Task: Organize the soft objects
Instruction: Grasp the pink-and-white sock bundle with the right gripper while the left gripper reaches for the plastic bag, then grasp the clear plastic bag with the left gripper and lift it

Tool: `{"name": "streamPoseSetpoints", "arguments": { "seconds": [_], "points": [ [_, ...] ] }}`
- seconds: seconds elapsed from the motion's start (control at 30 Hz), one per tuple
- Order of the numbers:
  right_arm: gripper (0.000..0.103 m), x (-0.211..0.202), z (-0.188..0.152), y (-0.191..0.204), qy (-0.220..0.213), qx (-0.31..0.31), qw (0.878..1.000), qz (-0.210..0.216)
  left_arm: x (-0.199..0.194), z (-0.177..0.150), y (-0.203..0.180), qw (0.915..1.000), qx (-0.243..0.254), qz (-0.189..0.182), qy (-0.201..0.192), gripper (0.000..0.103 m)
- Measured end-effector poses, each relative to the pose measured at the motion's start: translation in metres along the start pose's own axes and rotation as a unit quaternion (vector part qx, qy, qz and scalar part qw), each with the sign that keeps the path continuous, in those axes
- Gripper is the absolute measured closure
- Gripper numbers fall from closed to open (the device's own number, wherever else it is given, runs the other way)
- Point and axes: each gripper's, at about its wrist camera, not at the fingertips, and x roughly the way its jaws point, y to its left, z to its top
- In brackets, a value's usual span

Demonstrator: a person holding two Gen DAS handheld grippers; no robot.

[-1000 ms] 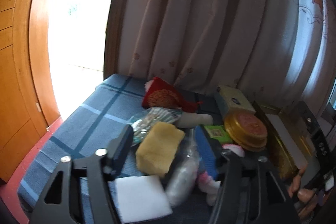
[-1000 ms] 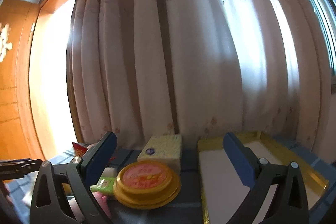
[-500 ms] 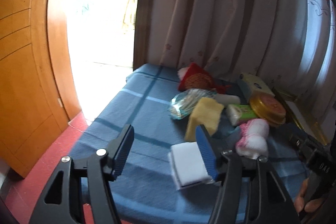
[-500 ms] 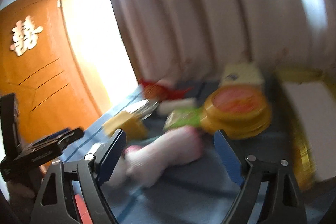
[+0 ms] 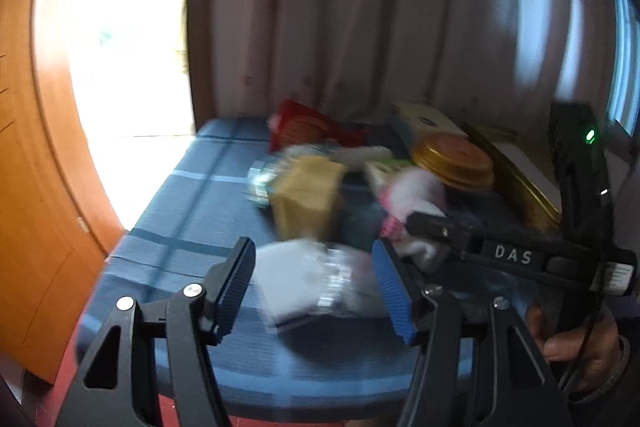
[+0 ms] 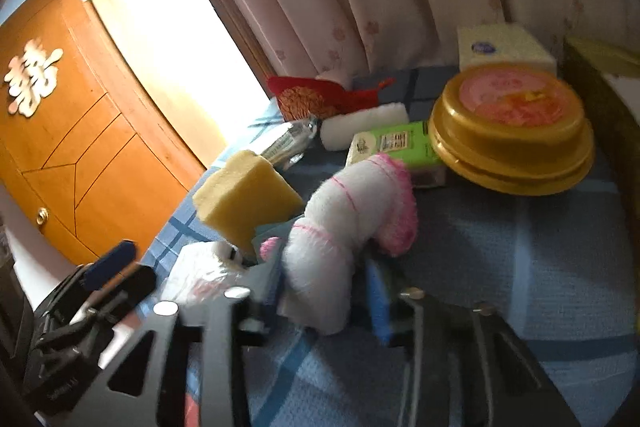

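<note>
1. Blue checked cloth (image 6: 540, 267) covers the table in front of pale curtains, and the soft things lie clustered toward its door side.
2. The white-and-pink plush toy (image 6: 344, 227) lies in the middle of the cloth, its long body running away from the right gripper (image 6: 324, 291) toward the gold round tin (image 6: 512, 131).
3. Its near end sits right between the right gripper's blue pads. The jaws have just been closing, and they appear to pinch that end, though blur hides the exact contact.
4. The right hand is clearly the nearer one to the toy; in the left wrist view the right tool crosses in from the side onto it.
5. Just beside the toy stands the yellow sponge (image 6: 244, 199), tilted, with a white pad in a clear wrapper (image 5: 312, 279) lying in front of it.
6. The left gripper (image 5: 316, 287) hangs over that white pad with its jaws spread and nothing pressed between them.
7. Compared with a second ago, the right view has swung down from the curtain and gold tray to the toy, and its jaws have gone from wide to narrow.
8. The left gripper's jaws stand slightly wider than they did then.
</note>
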Motion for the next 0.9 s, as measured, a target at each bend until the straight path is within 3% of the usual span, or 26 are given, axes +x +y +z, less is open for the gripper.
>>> {"name": "streamPoseSetpoints", "arguments": {
  "seconds": [0.1,0.17,0.23,0.27,0.47,0.8,0.9],
  "points": [
    [0.071,-0.024,-0.001,0.0,-0.033,-0.018,0.999,0.009,0.009,-0.001,-0.025,0.9993,0.035,-0.006,0.006,0.042],
    [0.071,-0.049,-0.003,0.001,-0.078,-0.039,0.996,-0.01,0.019,-0.002,-0.036,0.9987,0.049,0.002,0.014,0.043],
    [0.071,-0.067,-0.003,-0.002,-0.109,-0.051,0.992,-0.029,0.029,-0.004,-0.038,0.9983,0.046,0.001,0.034,0.067],
    [0.071,-0.076,-0.004,-0.003,-0.122,-0.054,0.99,-0.035,0.036,-0.005,-0.039,0.998,0.038,-0.001,0.05,0.072],
    [0.071,-0.1,-0.009,-0.014,-0.154,-0.055,0.985,-0.051,0.045,-0.005,-0.037,0.9981,0.021,-0.003,0.058,0.094],
    [0.071,-0.119,-0.018,-0.024,-0.187,-0.043,0.98,-0.048,0.017,0.011,-0.037,0.9998,-0.001,-0.017,0.01,0.098],
    [0.071,-0.126,-0.018,-0.029,-0.198,-0.034,0.978,-0.049,0.011,0.018,-0.046,0.9997,0.024,-0.002,0.0,0.098]
  ]
}}
